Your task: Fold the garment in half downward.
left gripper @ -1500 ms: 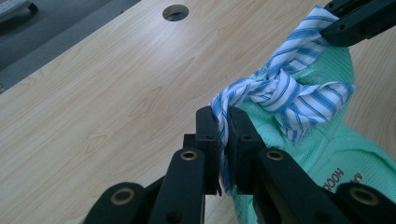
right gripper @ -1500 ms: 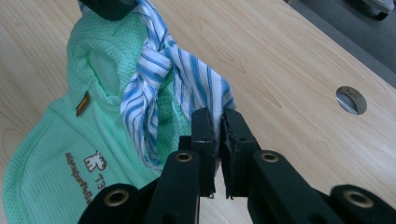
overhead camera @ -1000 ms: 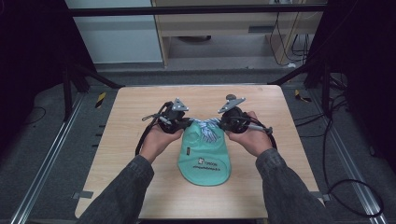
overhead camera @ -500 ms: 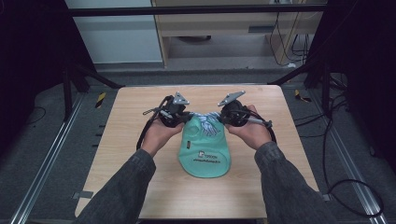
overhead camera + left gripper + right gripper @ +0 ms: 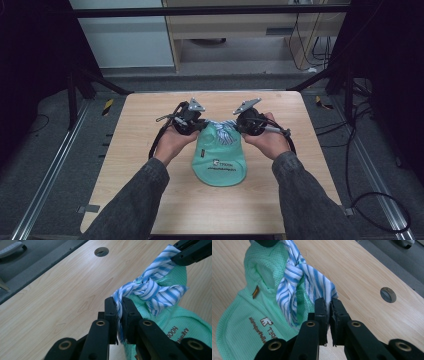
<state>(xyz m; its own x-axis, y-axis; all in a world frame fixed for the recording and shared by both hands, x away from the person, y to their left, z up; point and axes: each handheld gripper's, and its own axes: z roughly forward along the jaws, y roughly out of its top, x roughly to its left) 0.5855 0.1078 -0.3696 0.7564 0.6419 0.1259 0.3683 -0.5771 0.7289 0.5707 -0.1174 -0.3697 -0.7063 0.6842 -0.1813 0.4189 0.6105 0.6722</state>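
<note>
**Me:** Striped ties (image 5: pixel 223 128) on the green bag (image 5: pixel 220 160) are what I am working: blue-and-white cloth strips, crossed into a knot at the bag's twelve o'clock end, with the bag lying flat at the middle of the wooden table (image 5: pixel 135 150).

**Partner:** What have the grippers got?

**Me:** Nearest me, in the left gripper view, my left gripper (image 5: pixel 120 311) has its jaws pinched tight on one tie end. In the right gripper view, my right gripper (image 5: pixel 328 311) is clamped on the other end the same way. Farther out, the knot (image 5: pixel 140 285) sits between them, at about one o'clock from the left jaws and eleven o'clock from the right.

**Partner:** So which step is this?

**Me:** I judge it to be the tightening of the knot. Next I would pull the two ends apart, toward nine and three o'clock, evenly, so neither strip slips from the pads.

**Partner:** Any writing?

**Me:** A white logo and lettering (image 5: pixel 220 166) are printed on the bag's near half; I read "TEDD" partly, and the rest is too small. A small brown tag (image 5: pixel 256 291) sits higher up. Beyond, at twelve o'clock, a round hole (image 5: pixel 101 251) is cut in the tabletop.
</note>
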